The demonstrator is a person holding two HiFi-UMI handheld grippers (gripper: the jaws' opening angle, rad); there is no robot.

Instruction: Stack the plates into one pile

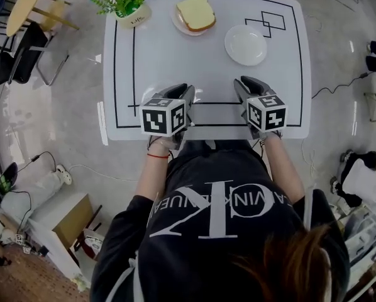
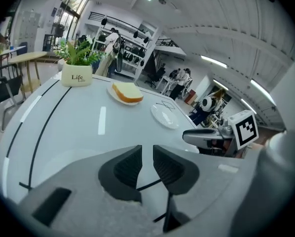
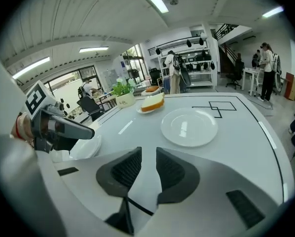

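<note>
Plates unstacked: left gripper [image 2: 147, 154] and right gripper [image 3: 148, 159] hover over the table's [image 1: 163, 55] near edge, jaws slightly apart, nothing between. Beyond the right gripper lies the empty plate [image 1: 245, 44]; farther back, apart, the bread plate [image 1: 178, 22].

Marked white bench in a cluttered workshop

The white bench [image 1: 156, 61] bears a black rectangular outline [image 1: 115, 74] and two overlapping squares [image 1: 268, 22] drawn near its far right corner. A potted plant [image 1: 128, 6] in a cream pot marked "Life" stands at the far left corner, with a slice of bread [image 1: 196, 12] just to its right. On the grey floor [image 1: 62, 150] to the left are a round wooden table [image 1: 26, 4], a black chair [image 1: 21, 55] and a cardboard box [image 1: 71, 222]. A black cable [image 1: 336, 83] trails on the right.
</note>
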